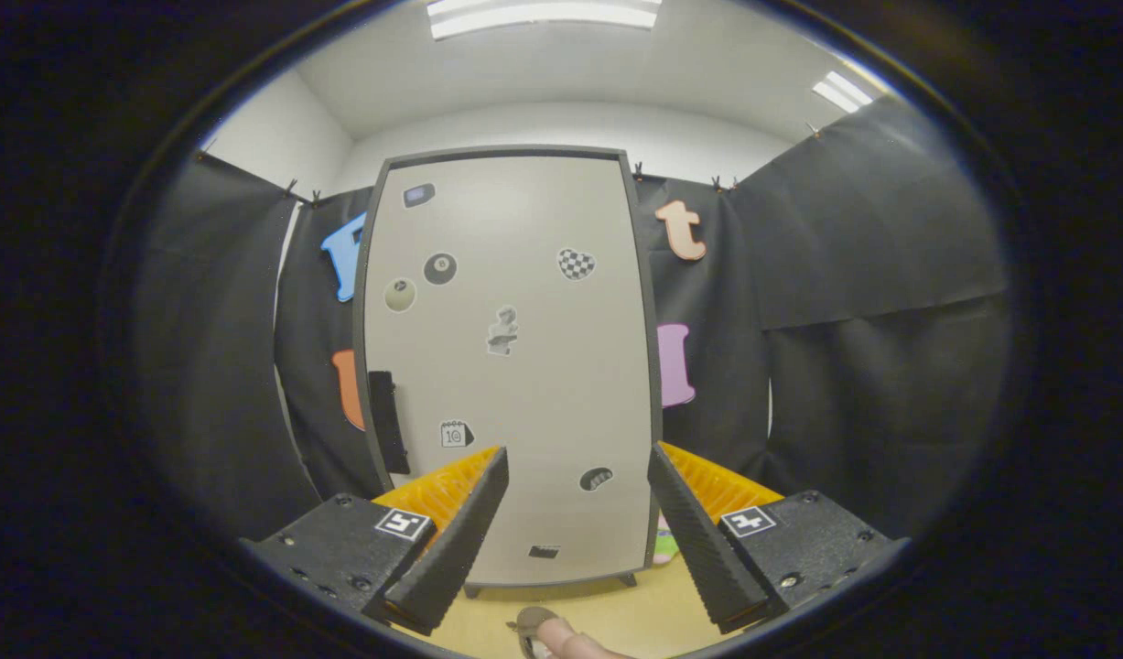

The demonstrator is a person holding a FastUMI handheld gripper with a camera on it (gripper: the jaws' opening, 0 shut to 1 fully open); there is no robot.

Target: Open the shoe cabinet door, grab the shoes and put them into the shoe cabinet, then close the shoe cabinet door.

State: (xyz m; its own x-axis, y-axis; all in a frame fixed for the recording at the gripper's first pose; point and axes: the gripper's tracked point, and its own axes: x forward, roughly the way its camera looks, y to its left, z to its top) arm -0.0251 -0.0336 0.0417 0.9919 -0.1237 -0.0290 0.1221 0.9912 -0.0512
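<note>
A tall pale shoe cabinet point(511, 366) with a dark frame stands upright against the booth wall, well beyond the fingers. Its door is shut and carries several small stickers. A dark vertical handle point(387, 419) sits on the door's left edge, a little above the left finger. My gripper point(575, 499) is open, with nothing between its fingers, and the cabinet's lower door shows through the gap. Below the fingers, on the wooden floor, lies part of a shoe point(535, 622) with a brownish top and a pinkish part.
The cabinet rests on short dark feet point(627, 578) on the light wooden floor point(634, 611). Black cloth walls close in on both sides and behind. A pink and green object point(666, 545) peeks out at the cabinet's lower right corner.
</note>
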